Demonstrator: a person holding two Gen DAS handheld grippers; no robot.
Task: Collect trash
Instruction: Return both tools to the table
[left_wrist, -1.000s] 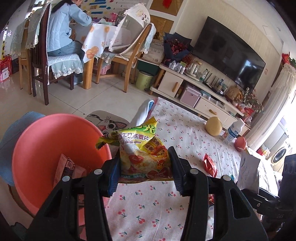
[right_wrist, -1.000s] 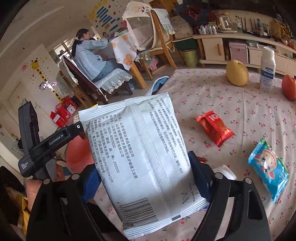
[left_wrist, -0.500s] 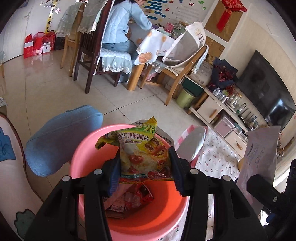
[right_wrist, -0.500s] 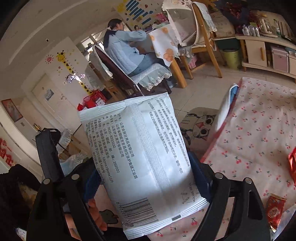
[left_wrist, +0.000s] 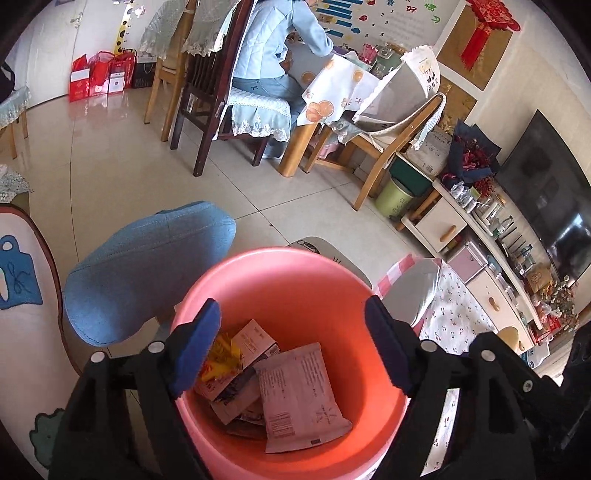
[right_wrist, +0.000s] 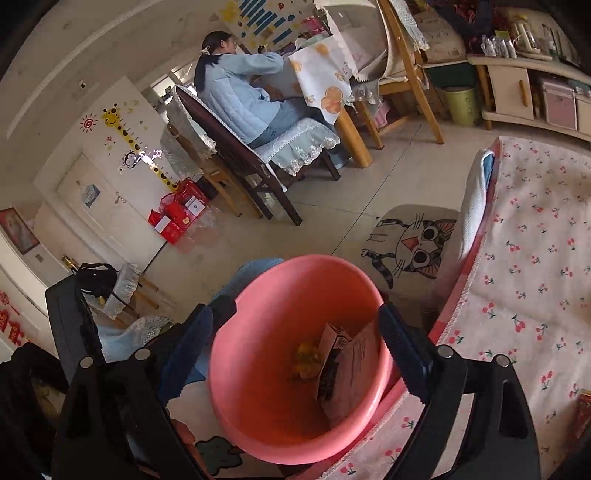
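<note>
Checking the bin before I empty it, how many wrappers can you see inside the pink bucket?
3 at least in the pink bucket: a white packet on top at right, a yellow wrapper at left, and a brown printed packet between them. More may lie underneath.

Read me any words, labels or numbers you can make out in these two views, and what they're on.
None can be read with confidence.
White wrapper in the pink bucket: printed lines and barcode, too small.
Wall poster: characters and numbers, blurred.
Green bin: lettering, too small.

Two wrist fisheyes, both angled steeply down, close over the shared pink basin (left_wrist: 295, 280) (right_wrist: 236, 369)
</note>
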